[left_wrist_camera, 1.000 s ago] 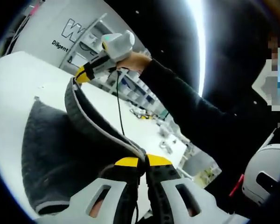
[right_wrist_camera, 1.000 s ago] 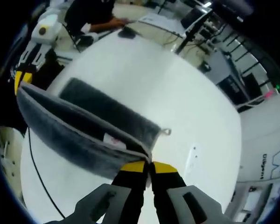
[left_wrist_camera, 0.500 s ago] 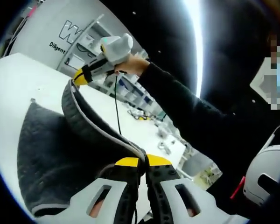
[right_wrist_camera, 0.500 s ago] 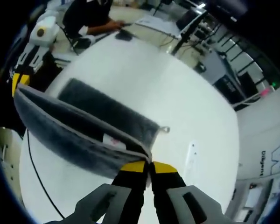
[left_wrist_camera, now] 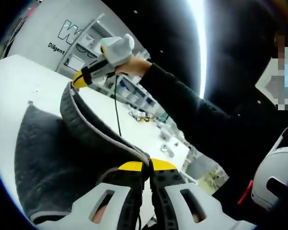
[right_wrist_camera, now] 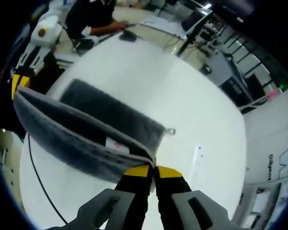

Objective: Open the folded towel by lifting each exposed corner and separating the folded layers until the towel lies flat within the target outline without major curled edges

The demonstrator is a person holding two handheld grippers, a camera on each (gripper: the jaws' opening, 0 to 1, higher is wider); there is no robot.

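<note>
A dark grey towel (left_wrist_camera: pixel 48 158) with a pale hem hangs partly lifted over the white table (left_wrist_camera: pixel 14 81). My left gripper (left_wrist_camera: pixel 146 167) is shut on one corner of its raised top layer. The hem runs from there up to the right gripper (left_wrist_camera: pixel 79 77), held in a person's hand and shut on the other corner. In the right gripper view my right gripper (right_wrist_camera: pixel 152 170) pinches the towel (right_wrist_camera: pixel 72 136) corner, and the lifted layer stretches left to the left gripper (right_wrist_camera: pixel 17 84). The lower layer lies flat on the table (right_wrist_camera: pixel 182 105), with a small hanging loop (right_wrist_camera: pixel 171 130) at its corner.
A black cable (left_wrist_camera: pixel 117 110) hangs from the right gripper. The person's dark sleeve (left_wrist_camera: pixel 192 110) crosses the left gripper view. Shelves and clutter (left_wrist_camera: pixel 149 115) stand past the table's edge. Another person (right_wrist_camera: pixel 93 14) sits at a desk beyond the table, near a monitor (right_wrist_camera: pixel 194 21).
The right gripper has drawn slightly further away with its corner, stretching the lifted hem. Both grips are unchanged.
</note>
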